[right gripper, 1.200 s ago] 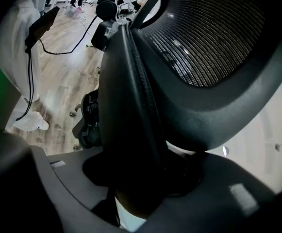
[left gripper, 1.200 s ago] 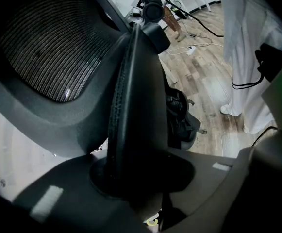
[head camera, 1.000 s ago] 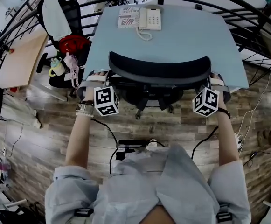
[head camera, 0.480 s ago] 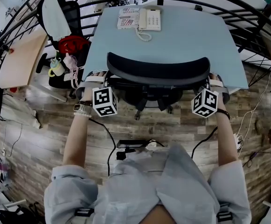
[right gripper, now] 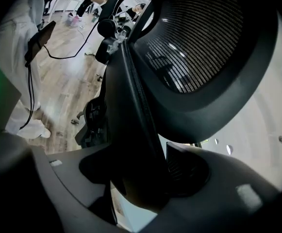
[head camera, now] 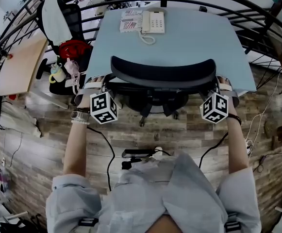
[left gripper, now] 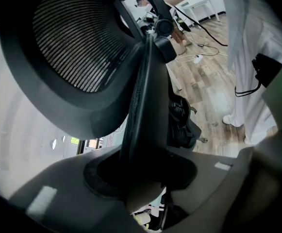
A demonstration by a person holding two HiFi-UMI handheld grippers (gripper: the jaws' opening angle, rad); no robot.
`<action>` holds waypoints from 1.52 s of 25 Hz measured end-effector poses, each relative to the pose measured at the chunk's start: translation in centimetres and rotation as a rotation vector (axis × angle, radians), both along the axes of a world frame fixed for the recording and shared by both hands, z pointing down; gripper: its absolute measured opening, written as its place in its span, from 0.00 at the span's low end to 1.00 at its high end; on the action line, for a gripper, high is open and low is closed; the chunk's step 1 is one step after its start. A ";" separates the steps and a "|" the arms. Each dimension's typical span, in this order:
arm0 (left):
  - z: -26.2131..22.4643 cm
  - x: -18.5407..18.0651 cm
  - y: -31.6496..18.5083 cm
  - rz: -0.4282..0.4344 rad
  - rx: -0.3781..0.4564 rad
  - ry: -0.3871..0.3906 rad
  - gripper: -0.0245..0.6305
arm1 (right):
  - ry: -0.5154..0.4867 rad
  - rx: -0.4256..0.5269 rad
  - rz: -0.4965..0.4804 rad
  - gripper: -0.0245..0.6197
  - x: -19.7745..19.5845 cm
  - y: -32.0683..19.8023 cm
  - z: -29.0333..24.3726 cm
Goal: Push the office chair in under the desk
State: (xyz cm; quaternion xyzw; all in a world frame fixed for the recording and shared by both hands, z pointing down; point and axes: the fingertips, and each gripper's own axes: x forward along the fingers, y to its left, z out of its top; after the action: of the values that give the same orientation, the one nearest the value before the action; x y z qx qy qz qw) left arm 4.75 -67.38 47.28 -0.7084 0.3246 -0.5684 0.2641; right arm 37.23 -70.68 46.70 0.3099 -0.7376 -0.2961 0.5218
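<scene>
The black office chair (head camera: 162, 72) stands with its seat under the pale blue desk (head camera: 194, 45) and its curved backrest at the desk's near edge. My left gripper (head camera: 100, 81) is at the backrest's left end and my right gripper (head camera: 224, 84) at its right end. In the left gripper view the mesh back (left gripper: 77, 47) fills the upper left. Its dark frame edge runs down between the opening jaws of the left gripper (left gripper: 145, 178), with light showing beside it. The right gripper view mirrors this: mesh back (right gripper: 199, 42), frame edge between the opening jaws of the right gripper (right gripper: 141, 178).
A white phone (head camera: 153, 22) and a booklet (head camera: 131, 19) lie at the desk's far edge. To the left are another chair with a white garment (head camera: 56, 16), a red bag (head camera: 75, 47) and a wooden tabletop (head camera: 19, 64). A power strip with cables (head camera: 138, 153) lies on the floor.
My left gripper has drifted slightly left and back toward me along the backrest's end. The chair and the right gripper have barely shifted.
</scene>
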 end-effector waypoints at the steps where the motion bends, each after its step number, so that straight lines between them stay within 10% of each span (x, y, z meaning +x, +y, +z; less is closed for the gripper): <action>1: -0.2 -0.5 0.2 -0.006 0.005 -0.005 0.26 | -0.009 0.001 0.005 0.48 0.1 0.2 -0.2; 17: -3.3 -4.8 4.3 -0.161 0.084 0.131 0.32 | -0.111 0.036 0.035 0.48 1.0 5.2 -3.6; 30: -9.7 4.1 9.2 -0.144 0.174 0.780 0.32 | -0.636 0.021 0.110 0.35 -3.8 9.7 -7.2; 38: -11.5 7.9 10.1 -0.104 0.140 0.944 0.21 | -0.860 -0.006 0.172 0.18 -4.6 10.9 -9.3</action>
State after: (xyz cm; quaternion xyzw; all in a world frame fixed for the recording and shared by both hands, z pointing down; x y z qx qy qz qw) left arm 12.64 -57.26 35.77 -0.8524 0.4815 -0.1740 0.1060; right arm 32.61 -59.82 37.38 0.4637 -0.8601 -0.0934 0.1910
